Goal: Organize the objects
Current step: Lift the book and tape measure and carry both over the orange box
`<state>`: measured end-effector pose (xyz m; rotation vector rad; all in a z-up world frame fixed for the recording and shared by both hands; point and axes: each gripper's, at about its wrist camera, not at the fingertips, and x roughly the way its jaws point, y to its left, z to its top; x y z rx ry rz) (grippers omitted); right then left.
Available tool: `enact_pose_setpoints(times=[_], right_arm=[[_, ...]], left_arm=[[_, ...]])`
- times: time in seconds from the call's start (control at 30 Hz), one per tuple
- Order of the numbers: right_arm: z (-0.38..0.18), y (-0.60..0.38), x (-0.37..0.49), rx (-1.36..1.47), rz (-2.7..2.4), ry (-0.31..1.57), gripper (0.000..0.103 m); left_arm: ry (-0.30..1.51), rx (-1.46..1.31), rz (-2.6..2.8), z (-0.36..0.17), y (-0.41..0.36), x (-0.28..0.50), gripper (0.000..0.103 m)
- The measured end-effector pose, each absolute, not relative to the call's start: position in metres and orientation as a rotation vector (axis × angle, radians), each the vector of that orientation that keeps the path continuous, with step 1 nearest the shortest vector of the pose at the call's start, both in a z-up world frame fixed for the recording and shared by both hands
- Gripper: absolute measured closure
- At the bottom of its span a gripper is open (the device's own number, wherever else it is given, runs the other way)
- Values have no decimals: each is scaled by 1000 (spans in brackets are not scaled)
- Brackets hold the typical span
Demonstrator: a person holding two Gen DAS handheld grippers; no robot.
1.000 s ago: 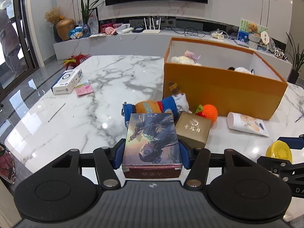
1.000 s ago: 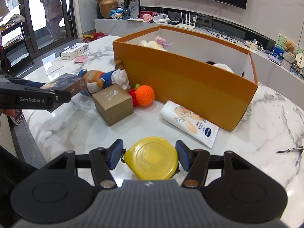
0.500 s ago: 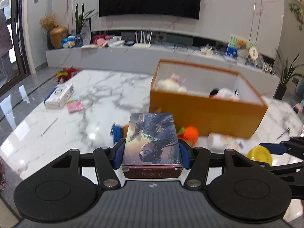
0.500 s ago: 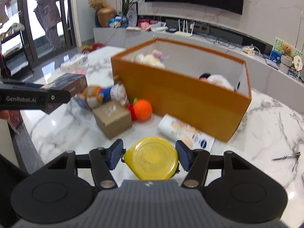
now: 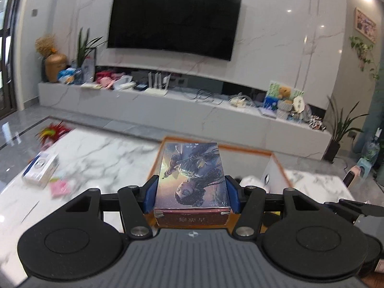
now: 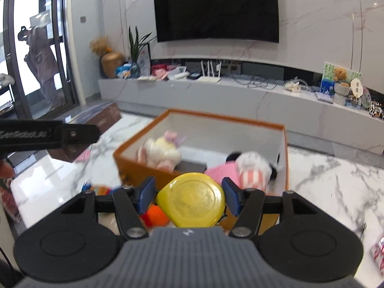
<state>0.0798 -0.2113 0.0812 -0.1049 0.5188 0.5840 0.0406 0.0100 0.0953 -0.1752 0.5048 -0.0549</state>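
Both grippers are way higher than a second ago, lifted off the marble table [image 6: 336, 180] toward the orange box [image 6: 144, 165] at 12 o'clock, presumably for dropping stuff in. Left gripper [image 5: 190, 193] pinches the illustrated card box [image 5: 192, 175]; right gripper [image 6: 188, 195] squeezes the yellow round container [image 6: 192, 198].

A black television [image 5: 174, 20] hangs on the white marble wall [image 5: 288, 36] above a long grey console [image 5: 182, 110] (cluttered); glass doors [image 6: 36, 60] stand left.
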Motion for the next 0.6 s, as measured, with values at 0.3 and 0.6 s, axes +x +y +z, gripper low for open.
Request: enact_pose_setpoints(times=[0.3,0.6], right_arm=[[70,-210,168,-55,477,555,41],[22,-177,215,-101,499,679,41]], left_arm=[[598,-163,-220,70,-10,167,37],[753,-152,-259,22,-22,245,37]])
